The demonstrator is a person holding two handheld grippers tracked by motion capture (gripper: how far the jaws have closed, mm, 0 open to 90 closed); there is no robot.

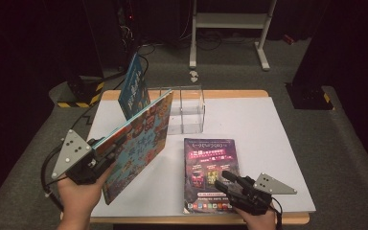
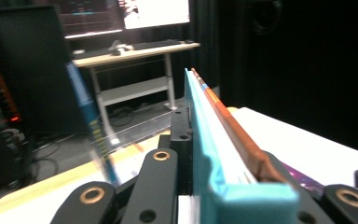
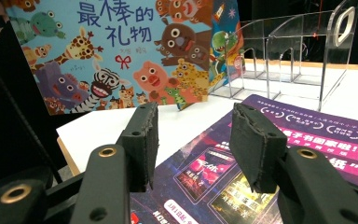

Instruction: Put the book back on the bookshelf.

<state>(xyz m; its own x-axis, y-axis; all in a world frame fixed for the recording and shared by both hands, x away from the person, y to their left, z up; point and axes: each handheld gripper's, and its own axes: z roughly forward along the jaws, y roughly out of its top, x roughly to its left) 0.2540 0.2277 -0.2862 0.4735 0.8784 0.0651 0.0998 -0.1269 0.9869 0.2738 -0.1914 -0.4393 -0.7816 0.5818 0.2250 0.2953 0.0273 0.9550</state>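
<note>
The left gripper (image 1: 106,154) is clenched on the lower edge of a picture book (image 1: 139,143), its jaws pressed against both covers. In the left gripper view the book's turquoise back cover and orange-brown spine edge (image 2: 223,135) rise straight up from between the black jaws. The book is lifted off the desk (image 1: 278,143) and tilted, its cartoon-animal cover facing right and its far corner reaching toward a clear acrylic rack (image 1: 187,108) at the back of the desk. A blue book (image 1: 134,88) stands leaning at the rack's left end, just behind the held one.

The right gripper (image 1: 226,181) hangs low over the near right part of the desk, its jaws parted and grasping nothing. In the right gripper view the two black pads (image 3: 142,140) stand apart above a dark purple magazine (image 3: 270,140), which lies flat on the white desk top, just in front of the rack. Whether the pads touch the magazine I cannot tell. Beyond them the animal cover (image 3: 121,51) shows upright, with the rack's dividers (image 3: 284,56) to its right.
</note>
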